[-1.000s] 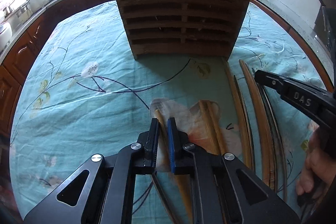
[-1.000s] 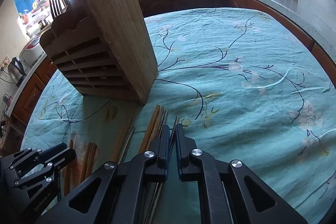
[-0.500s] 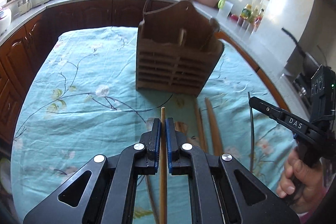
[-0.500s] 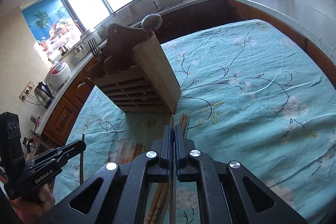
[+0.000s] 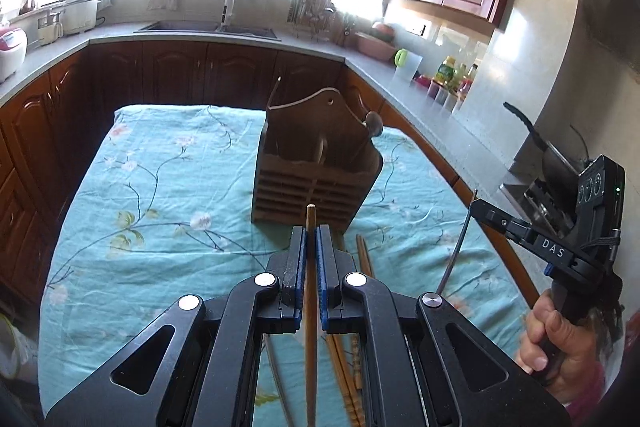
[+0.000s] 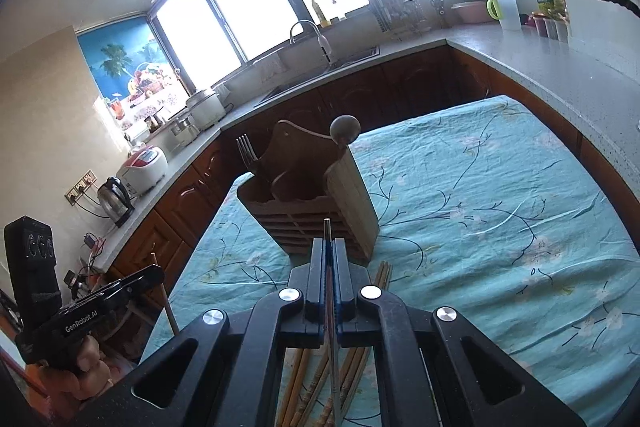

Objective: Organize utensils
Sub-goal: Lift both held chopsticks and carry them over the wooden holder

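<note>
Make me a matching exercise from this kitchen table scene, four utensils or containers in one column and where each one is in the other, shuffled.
Things:
1. wooden chopstick
2. metal chopstick
3. fork
4. wooden utensil holder

Places:
A. standing in a compartment of the holder
B. clamped in the right gripper
C. standing on the floral tablecloth
D. clamped in the left gripper

Pairs: 1-D, 2-B, 3-A, 4-C
</note>
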Tool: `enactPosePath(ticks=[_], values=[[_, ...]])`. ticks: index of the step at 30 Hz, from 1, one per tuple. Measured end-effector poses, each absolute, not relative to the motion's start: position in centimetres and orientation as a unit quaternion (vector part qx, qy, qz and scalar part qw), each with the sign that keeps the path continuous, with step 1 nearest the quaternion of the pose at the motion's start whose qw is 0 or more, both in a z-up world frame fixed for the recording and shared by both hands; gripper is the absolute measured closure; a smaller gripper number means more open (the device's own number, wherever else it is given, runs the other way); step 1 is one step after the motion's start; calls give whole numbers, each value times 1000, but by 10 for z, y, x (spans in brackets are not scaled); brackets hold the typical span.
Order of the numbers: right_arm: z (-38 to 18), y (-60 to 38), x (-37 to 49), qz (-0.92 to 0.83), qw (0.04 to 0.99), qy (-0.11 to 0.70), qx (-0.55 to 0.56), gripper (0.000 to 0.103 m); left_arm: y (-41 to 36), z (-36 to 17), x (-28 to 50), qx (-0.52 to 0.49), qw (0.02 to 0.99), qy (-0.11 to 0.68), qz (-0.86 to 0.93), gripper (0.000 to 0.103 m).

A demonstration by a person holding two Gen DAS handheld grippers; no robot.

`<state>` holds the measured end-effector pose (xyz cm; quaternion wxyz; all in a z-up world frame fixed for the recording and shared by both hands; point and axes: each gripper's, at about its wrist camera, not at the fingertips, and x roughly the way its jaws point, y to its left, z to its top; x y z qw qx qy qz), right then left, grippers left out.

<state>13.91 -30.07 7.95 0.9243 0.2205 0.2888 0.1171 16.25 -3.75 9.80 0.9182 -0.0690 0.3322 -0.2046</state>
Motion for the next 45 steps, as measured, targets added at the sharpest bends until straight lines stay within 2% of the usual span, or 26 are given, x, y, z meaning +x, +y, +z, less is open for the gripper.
enactPosePath(ticks=[16,21,24,29,31,33,37,39,45], values=[[103,-302,140,124,933,262,213,103,-32,119,165,-84,924,307,-210,99],[91,-303,151,116,927,286,212,102,-28,117,167,-87,925,308,-206,99],[67,-303,165,99,915,323,219,94,-25,115,170,-91,924,311,-203,99],[22,-298,182,82,899,372,218,90,-16,112,172,-98,924,313,-196,99],[5,-295,186,76,891,392,215,81,-12,111,174,-101,924,314,-193,99],[-8,-291,189,72,886,404,215,76,-8,110,175,-106,924,315,-192,99],[-27,-289,196,65,877,416,231,75,-3,109,178,-109,923,316,-190,99],[-34,-295,205,57,872,415,254,66,-1,109,179,-109,923,315,-189,99],[-53,-309,248,44,849,423,314,65,1,107,184,-112,923,317,-190,99]])
